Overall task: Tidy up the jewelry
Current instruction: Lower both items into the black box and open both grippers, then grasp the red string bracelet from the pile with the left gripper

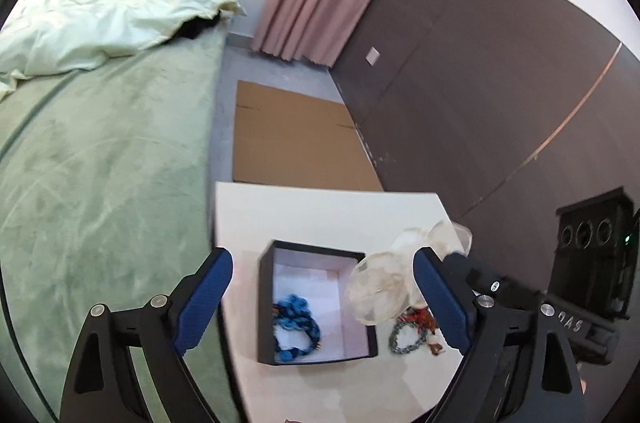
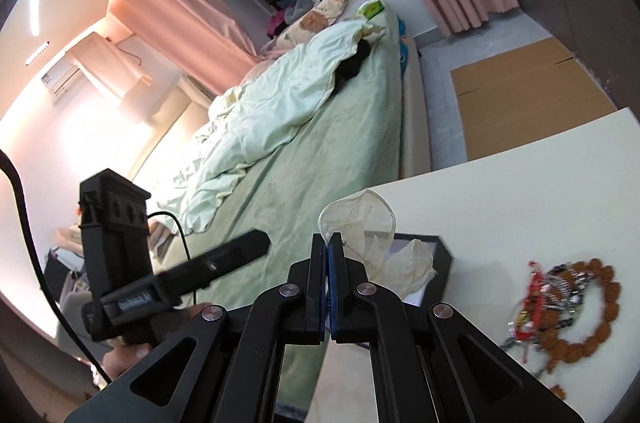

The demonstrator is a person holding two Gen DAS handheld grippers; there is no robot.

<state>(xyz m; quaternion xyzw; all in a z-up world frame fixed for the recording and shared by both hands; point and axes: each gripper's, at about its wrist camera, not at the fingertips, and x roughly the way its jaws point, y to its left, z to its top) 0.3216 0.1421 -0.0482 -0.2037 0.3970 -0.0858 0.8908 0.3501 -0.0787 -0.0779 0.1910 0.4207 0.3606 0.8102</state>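
1. White surface (image 1: 320, 211) beside a green bed (image 1: 104, 163); cardboard (image 1: 296, 139) lies on the floor.
2. Black box (image 1: 272, 303) on the surface holds a blue bracelet (image 1: 296, 327).
3. More bracelets (image 2: 568, 307) lie right of the box.
4. Left gripper (image 1: 320, 303): jaws wide open, nothing between them.
5. Right gripper (image 2: 330, 247): jaws closed on a sheer pouch (image 2: 360, 223), above the box.
6. Gripper lettering unreadable.

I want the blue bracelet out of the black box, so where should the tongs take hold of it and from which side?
Grip the knotted bunch at the far end of the blue bracelet, where the cord piles thickest. Come straight down through the open top of the black box, since its walls block any sideways approach. The open left tongs, empty, suit this; the right tongs are shut on the sheer pouch.
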